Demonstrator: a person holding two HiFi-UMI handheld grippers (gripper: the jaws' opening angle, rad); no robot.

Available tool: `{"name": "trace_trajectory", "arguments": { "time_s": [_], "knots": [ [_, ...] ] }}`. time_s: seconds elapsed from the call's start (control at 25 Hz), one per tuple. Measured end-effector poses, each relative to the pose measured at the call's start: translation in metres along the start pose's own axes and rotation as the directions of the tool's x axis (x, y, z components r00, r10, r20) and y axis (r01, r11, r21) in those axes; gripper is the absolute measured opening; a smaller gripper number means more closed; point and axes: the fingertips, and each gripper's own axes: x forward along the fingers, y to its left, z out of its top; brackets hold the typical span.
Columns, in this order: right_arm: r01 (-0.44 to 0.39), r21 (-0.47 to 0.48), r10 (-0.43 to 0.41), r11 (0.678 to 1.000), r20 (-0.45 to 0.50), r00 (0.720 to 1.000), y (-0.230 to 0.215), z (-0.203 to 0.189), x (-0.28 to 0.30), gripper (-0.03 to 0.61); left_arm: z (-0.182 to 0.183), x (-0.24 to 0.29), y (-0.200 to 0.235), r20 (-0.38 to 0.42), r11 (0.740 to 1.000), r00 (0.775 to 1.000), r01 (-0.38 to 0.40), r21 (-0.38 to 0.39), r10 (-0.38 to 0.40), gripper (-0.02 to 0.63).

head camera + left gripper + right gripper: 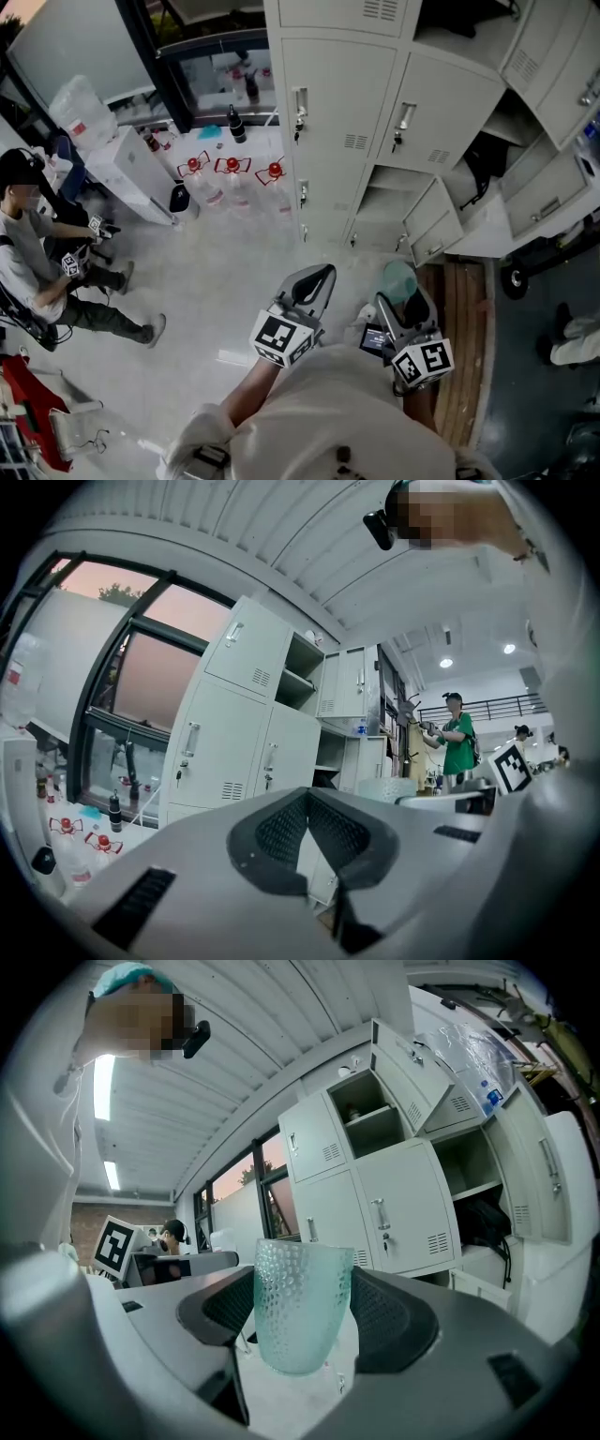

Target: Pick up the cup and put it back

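Firmly clamped in right gripper (302, 1321), upright translucent green cup (298, 1288), left gripper (307, 829) closed, holding nothing.

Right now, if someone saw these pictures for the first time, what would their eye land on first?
Most likely the pale green dimpled cup, clamped between the jaws of the right gripper and held up in the air. Next, the wall of pale grey lockers ahead, with several doors hanging open at the right. The left gripper is alongside, jaws together and empty.
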Motion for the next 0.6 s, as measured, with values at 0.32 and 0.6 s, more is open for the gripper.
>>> {"name": "trace_trajectory", "arguments": {
  "time_s": [0.32,0.6],
  "knots": [
    [-0.010,0.007,0.010,1.000,-0.018,1.000,-0.009,0.004,0.020,0.322,0.006,0.014,0.011,0.004,1.000,1.000,-0.015,0.002,0.015,0.006],
    [-0.004,-0.043,0.004,0.999,-0.005,1.000,-0.053,0.038,0.058,0.322,0.034,0.051,0.029,0.054,0.998,0.998,-0.047,0.040,0.045,0.006]
  ]
}}
